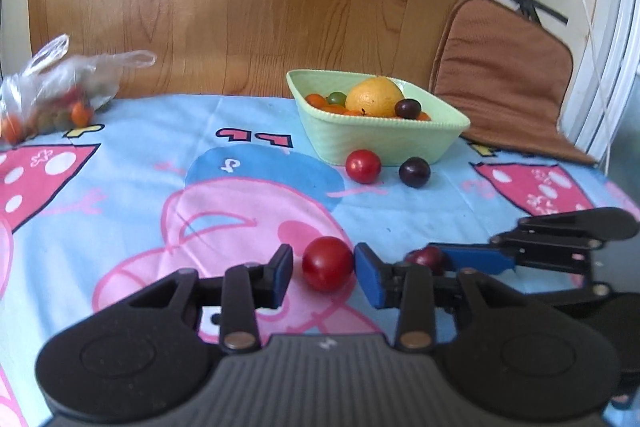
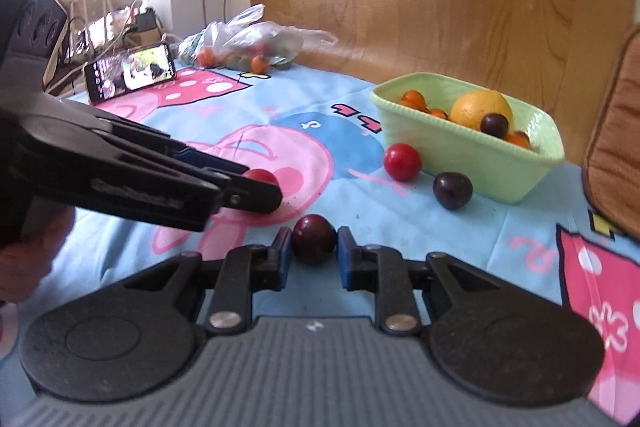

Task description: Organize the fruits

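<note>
A red tomato lies on the cartoon cloth between the pads of my left gripper. It touches the right pad, and a small gap shows at the left pad, so the gripper is open. My right gripper is shut on a dark plum just above the cloth. In the left wrist view the right gripper reaches in from the right. A pale green bowl holds a large yellow citrus, small orange fruits and a dark plum. In front of the bowl lie another red tomato and another dark plum.
A clear plastic bag with several small fruits lies at the far left by the wooden wall. A phone with a lit screen lies near it. A brown cushion stands right of the bowl. A hand holds the left gripper.
</note>
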`<state>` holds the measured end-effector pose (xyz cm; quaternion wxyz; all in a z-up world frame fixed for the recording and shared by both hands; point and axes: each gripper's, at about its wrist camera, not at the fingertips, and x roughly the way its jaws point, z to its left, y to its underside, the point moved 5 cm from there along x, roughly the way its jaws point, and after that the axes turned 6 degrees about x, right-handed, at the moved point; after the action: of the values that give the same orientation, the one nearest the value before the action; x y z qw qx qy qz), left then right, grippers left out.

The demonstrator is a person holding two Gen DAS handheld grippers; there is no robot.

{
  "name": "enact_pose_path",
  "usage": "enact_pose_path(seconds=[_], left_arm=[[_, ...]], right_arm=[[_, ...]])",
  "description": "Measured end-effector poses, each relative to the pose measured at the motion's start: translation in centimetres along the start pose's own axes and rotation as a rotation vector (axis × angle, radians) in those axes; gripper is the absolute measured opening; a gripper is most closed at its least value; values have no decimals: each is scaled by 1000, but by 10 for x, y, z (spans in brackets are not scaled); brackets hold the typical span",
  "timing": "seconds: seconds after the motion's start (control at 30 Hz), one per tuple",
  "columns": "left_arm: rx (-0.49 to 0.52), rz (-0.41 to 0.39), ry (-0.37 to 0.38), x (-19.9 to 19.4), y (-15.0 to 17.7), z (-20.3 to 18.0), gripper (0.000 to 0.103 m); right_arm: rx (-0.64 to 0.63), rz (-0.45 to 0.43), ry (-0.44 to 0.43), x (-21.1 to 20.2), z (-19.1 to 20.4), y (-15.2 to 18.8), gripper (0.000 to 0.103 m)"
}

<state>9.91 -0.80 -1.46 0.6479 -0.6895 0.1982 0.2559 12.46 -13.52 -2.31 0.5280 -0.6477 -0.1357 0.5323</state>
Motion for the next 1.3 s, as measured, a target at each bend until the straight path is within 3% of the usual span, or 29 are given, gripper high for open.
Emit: enact_pose_path(seconds=[0.17, 0.6, 0.9, 1.3], left_arm=[[49, 8, -61, 2, 6, -12, 32], [43, 8, -68, -5, 11, -16, 32], [52, -35, -56, -7, 15, -15, 33], [-24, -61, 31, -9, 16, -3, 38]], right_arm=[[60, -5, 1, -12, -7, 8, 27], [152, -20, -31, -25, -11, 17, 27], [110, -14, -1, -24, -7, 17, 27], [66, -13, 38, -22, -1, 17, 28]])
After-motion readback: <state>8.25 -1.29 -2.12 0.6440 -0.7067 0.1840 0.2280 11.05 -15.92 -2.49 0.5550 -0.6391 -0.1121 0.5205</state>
